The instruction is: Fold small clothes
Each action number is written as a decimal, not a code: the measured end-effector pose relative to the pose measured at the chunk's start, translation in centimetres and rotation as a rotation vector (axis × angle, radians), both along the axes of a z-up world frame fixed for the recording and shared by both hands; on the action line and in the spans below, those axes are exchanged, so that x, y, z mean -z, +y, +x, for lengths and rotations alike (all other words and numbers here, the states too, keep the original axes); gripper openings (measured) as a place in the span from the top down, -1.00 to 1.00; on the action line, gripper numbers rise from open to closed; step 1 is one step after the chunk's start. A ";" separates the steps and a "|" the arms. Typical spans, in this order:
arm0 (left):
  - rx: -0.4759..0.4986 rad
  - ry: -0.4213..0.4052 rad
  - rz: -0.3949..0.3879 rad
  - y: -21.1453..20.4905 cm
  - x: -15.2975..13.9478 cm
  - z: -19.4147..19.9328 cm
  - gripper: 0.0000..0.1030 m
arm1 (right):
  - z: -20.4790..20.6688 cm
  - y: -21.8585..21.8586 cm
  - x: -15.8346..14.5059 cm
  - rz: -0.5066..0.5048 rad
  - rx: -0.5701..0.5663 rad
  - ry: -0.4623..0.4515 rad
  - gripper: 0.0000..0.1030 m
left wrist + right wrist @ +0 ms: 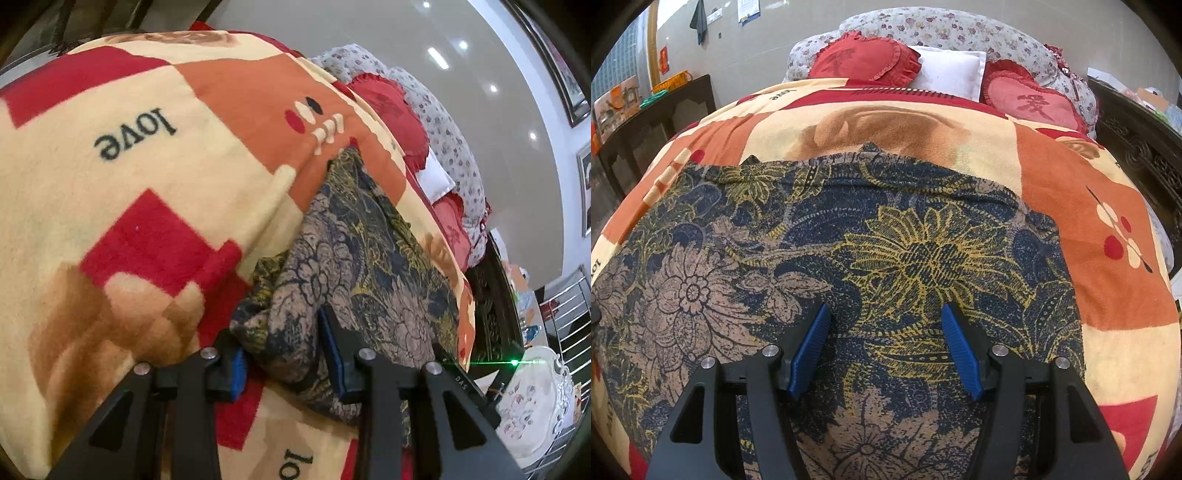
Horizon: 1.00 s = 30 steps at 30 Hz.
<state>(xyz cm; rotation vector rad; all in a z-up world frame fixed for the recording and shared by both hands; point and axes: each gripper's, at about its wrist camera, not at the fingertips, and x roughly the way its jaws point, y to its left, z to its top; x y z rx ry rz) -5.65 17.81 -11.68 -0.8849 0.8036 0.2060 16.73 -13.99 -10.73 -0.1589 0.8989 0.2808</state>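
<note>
A floral garment (849, 258) in navy, tan and yellow lies spread on a patterned blanket (1108, 229) on a bed. In the left wrist view the same garment (369, 251) runs away from me, with a bunched edge between the jaws. My left gripper (284, 354) has its blue pads either side of that bunched cloth, jaws partly apart. My right gripper (882, 347) hovers over the middle of the garment, open and empty.
Two red heart pillows (868, 59) and a white pillow (953, 70) lie at the head of the bed by a flowered quilt (960, 26). A dark wooden cabinet (657, 122) stands left, a carved dark headboard (1137, 147) right.
</note>
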 end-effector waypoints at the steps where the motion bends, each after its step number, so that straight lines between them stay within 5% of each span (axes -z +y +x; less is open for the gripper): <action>1: -0.004 -0.004 0.021 0.0 -0.2 -0.1 0.31 | 0.1 0.3 -0.4 -0.026 0.014 0.010 -0.16; 2: -0.007 -0.007 0.051 -0.1 -0.5 -0.2 0.31 | 0.2 1.0 -1.1 -0.056 0.023 0.015 -0.13; 5: 0.019 -0.013 0.154 -0.9 -1.3 0.0 0.74 | -0.3 4.3 -5.4 -0.035 -0.060 -0.076 -0.07; 7: 0.054 -0.014 0.254 -2.2 -2.2 0.7 0.79 | -0.3 7.5 -7.8 -0.002 -0.156 -0.109 -0.07; 11: 0.155 -0.110 0.512 -5.9 -4.8 1.0 0.81 | 2.1 14.4 -9.5 0.167 -0.341 -0.017 -0.07; 13: 0.209 -0.171 0.582 -7.7 -5.7 1.1 0.82 | 3.7 17.2 -9.2 0.219 -0.382 0.058 -0.07; 17: 0.302 -0.247 0.638 -10.0 -6.5 1.6 0.82 | 6.4 21.2 -8.1 0.272 -0.425 0.192 -0.07; 24: 0.373 -0.287 0.612 -10.7 -6.4 2.2 0.82 | 7.8 24.7 -6.1 0.211 -0.481 0.264 -0.07; 30: 0.410 -0.307 0.616 -11.3 -6.5 2.4 0.82 | 6.5 28.1 -4.4 0.014 -0.576 0.248 -0.07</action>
